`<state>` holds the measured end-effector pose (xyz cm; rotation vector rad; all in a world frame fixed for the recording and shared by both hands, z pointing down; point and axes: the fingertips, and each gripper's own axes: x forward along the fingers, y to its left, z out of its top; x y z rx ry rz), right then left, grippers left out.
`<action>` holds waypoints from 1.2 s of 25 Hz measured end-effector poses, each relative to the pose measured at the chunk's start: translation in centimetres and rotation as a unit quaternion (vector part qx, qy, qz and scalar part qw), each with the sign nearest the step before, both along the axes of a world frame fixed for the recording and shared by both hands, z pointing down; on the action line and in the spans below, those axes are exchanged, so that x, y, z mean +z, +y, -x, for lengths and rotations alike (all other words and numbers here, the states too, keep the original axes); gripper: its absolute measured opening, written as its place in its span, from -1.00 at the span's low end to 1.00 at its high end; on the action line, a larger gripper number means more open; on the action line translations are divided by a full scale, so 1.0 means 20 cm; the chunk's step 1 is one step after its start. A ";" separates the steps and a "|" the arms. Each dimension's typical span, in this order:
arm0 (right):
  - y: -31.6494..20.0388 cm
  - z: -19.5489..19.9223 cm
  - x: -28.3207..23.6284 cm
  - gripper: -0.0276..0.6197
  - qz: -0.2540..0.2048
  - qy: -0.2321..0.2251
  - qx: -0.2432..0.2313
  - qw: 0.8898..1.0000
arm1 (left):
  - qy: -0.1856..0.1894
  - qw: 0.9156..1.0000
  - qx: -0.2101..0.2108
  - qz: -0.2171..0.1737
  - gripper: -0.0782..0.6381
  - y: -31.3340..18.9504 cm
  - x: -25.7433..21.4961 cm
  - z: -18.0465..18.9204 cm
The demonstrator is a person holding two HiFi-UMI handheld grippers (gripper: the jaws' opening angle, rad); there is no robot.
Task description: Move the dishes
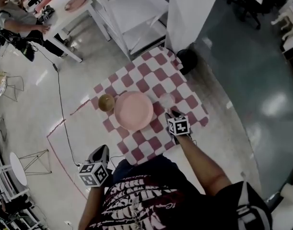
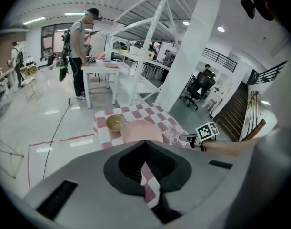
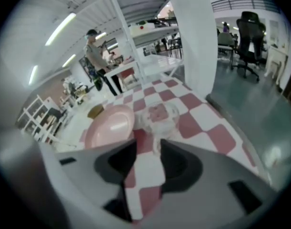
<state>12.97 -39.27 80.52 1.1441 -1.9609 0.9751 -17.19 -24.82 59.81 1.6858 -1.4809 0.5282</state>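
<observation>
Dishes sat in a row on the surface, which was covered by a red-and-white checked cloth point(image 1: 151, 75): a small tan bowl point(image 1: 106, 102) at the left, a large pink plate point(image 1: 133, 110) in the middle and a clear glass dish point(image 1: 166, 100) at the right. The bowl stood just beside the plate's rim, and the glass dish stood just beside the plate on its other side. All three were upright and rested on the cloth.

The right gripper point(image 1: 170, 111) reached over the cloth's near right part and pointed down at the glass dish. Its jaws were spread, with only checked cloth showing in the gap between them. The glass dish stood just ahead of the tips, and whether it touched them could not be told.

The left gripper point(image 1: 102, 150) hung off the cloth's near edge, close to the person's body and well apart from the dishes. Its jaws were pressed together and pinched nothing.

Beyond the cloth rose a white pillar point(image 1: 192, 13). A person point(image 1: 17, 18) stood at a white table point(image 1: 69, 18) farther back.
</observation>
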 end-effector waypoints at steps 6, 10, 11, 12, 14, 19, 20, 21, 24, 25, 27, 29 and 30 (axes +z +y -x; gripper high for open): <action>-0.06 0.02 0.24 -0.64 0.021 0.067 -0.029 0.997 | -0.007 0.999 -0.035 0.003 -0.71 0.10 0.00 0.08; -0.05 0.01 0.24 -0.68 0.013 0.095 -0.030 0.995 | 0.009 1.000 -0.027 0.000 -0.71 0.09 0.04 0.09; -0.04 0.02 0.23 -0.68 0.011 0.094 -0.030 0.995 | 0.015 1.000 -0.017 0.000 -0.71 0.07 0.06 0.08; -0.03 0.03 0.21 -0.68 0.010 0.093 -0.029 0.995 | 0.022 1.000 -0.006 0.000 -0.71 0.05 0.07 0.08; -0.01 0.04 0.15 -0.69 0.005 0.094 -0.026 0.995 | 0.034 0.999 0.014 0.002 -0.71 0.02 0.09 0.07; 0.07 0.07 -0.01 -0.69 0.000 0.095 0.002 0.996 | 0.054 0.996 0.067 0.012 -0.71 -0.07 0.14 0.08; 0.08 0.08 -0.05 -0.69 -0.005 0.094 0.011 0.995 | 0.059 0.995 0.080 0.014 -0.71 -0.08 0.15 0.08; 0.09 0.09 -0.09 -0.69 -0.011 0.095 0.020 0.995 | 0.065 0.994 0.092 0.015 -0.71 -0.09 0.16 0.08; 0.08 0.16 -0.22 -0.69 -0.033 0.082 0.036 0.995 | 0.082 0.990 0.117 0.018 -0.71 -0.10 0.18 0.10; 0.08 0.21 -0.25 -0.69 -0.039 0.074 0.034 0.996 | 0.085 0.989 0.123 0.019 -0.71 -0.09 0.18 0.12; 0.08 0.32 -0.28 -0.69 -0.046 0.063 0.025 0.997 | 0.086 0.988 0.129 0.021 -0.71 -0.08 0.19 0.17; 0.06 0.45 -0.27 -0.69 -0.048 0.056 0.011 0.997 | 0.085 0.988 0.124 0.022 -0.71 -0.05 0.20 0.24; 0.04 0.51 -0.24 -0.69 -0.046 0.052 0.005 0.998 | 0.083 0.989 0.119 0.022 -0.71 -0.04 0.20 0.27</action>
